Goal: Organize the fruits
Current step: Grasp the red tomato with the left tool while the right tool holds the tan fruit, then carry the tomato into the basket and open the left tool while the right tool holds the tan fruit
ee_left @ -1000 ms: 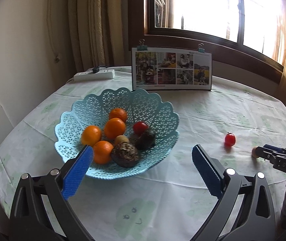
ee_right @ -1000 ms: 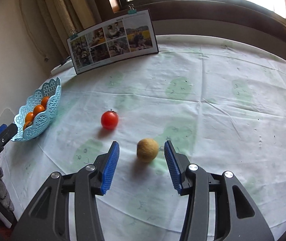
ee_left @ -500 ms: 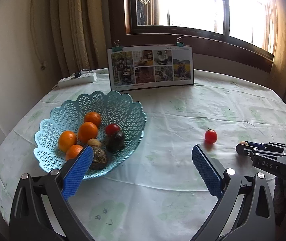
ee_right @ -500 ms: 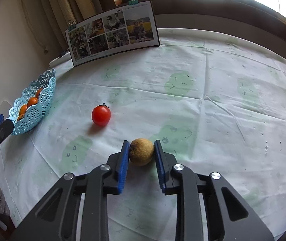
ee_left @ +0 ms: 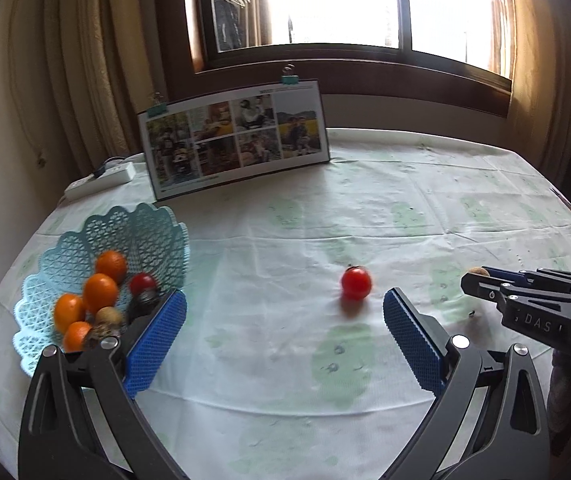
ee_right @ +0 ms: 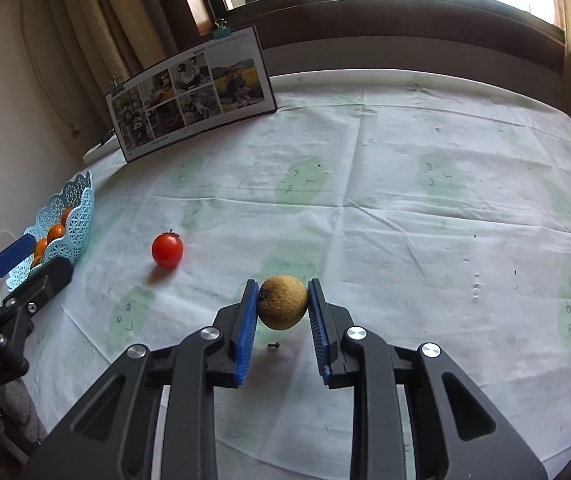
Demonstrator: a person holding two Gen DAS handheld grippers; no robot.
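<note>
My right gripper (ee_right: 282, 298) is shut on a small brown round fruit (ee_right: 283, 303), held just above the tablecloth with its shadow below. A red cherry tomato (ee_right: 167, 249) lies on the cloth to its left. In the left wrist view the same tomato (ee_left: 356, 283) lies ahead, between the tips of my open left gripper (ee_left: 285, 322), which holds nothing. The light blue lattice basket (ee_left: 85, 240) at the left holds oranges, a red tomato and dark and brown fruits. The right gripper (ee_left: 473, 278) enters from the right with the brown fruit (ee_left: 478, 270) barely showing.
A clipped photo board (ee_left: 235, 140) stands at the back of the round table, before the window sill. A white power strip (ee_left: 101, 180) lies at the back left near the curtain. A tiny dark speck (ee_right: 273, 345) lies on the cloth under the held fruit.
My right gripper closed on the brown fruit and raised it slightly off the cloth. My left gripper swung right, away from the basket, toward the loose tomato, staying open.
</note>
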